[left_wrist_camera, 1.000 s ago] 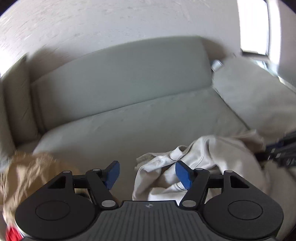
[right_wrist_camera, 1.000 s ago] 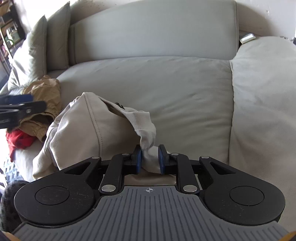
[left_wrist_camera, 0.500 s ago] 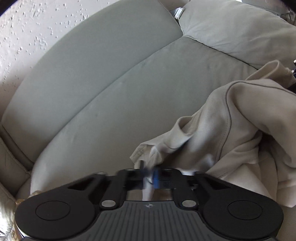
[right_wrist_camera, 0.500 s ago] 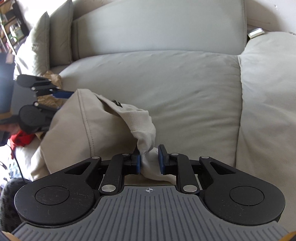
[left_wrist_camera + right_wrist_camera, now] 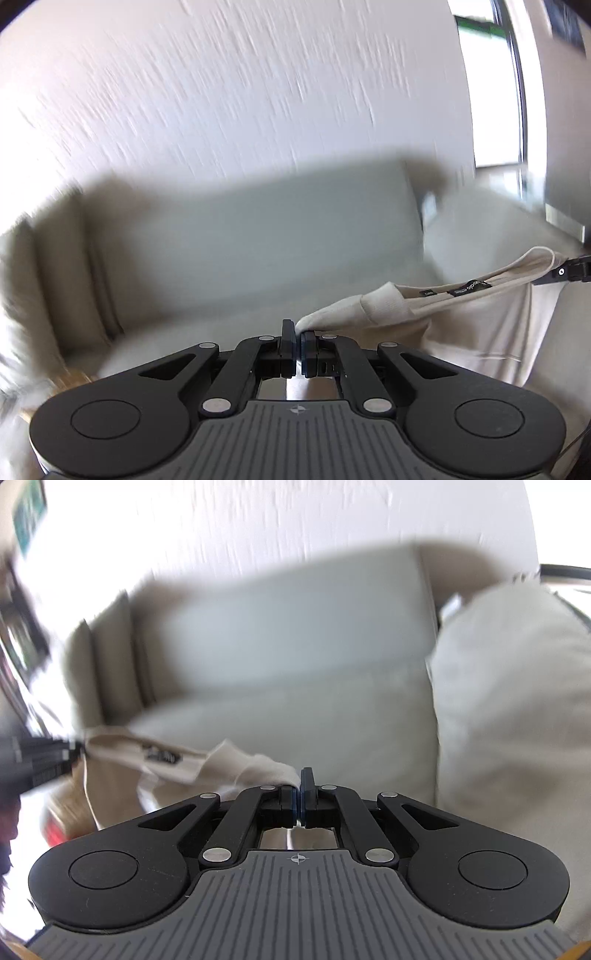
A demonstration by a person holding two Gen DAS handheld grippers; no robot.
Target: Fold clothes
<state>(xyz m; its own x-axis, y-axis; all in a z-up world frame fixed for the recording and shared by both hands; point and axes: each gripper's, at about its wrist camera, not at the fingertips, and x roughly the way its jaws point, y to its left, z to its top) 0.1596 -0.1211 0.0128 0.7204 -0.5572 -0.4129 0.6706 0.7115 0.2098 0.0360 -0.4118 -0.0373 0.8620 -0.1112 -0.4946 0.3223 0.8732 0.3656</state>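
A cream sweatshirt (image 5: 461,321) hangs in the air, stretched between my two grippers above the grey sofa (image 5: 277,236). My left gripper (image 5: 297,332) is shut on one top corner of it. My right gripper (image 5: 298,781) is shut on the other top corner; the sweatshirt (image 5: 236,764) runs off to the left there, its black neck label showing. In the left wrist view the right gripper (image 5: 569,271) shows at the far right edge, holding the cloth. In the right wrist view the left gripper (image 5: 40,760) is a dark blur at the left edge. Both views are motion-blurred.
The sofa's back cushion (image 5: 295,627) and seat (image 5: 295,720) lie ahead, with a large cushion (image 5: 509,701) at the right and upright pillows (image 5: 110,657) at the left. Tan and red clothes (image 5: 66,812) lie low at the left. A window (image 5: 491,92) is at the far right.
My left gripper has shut on the sweatshirt's corner. Both grippers have lifted up fast, pulling the sweatshirt off the sofa seat and stretching it between them.
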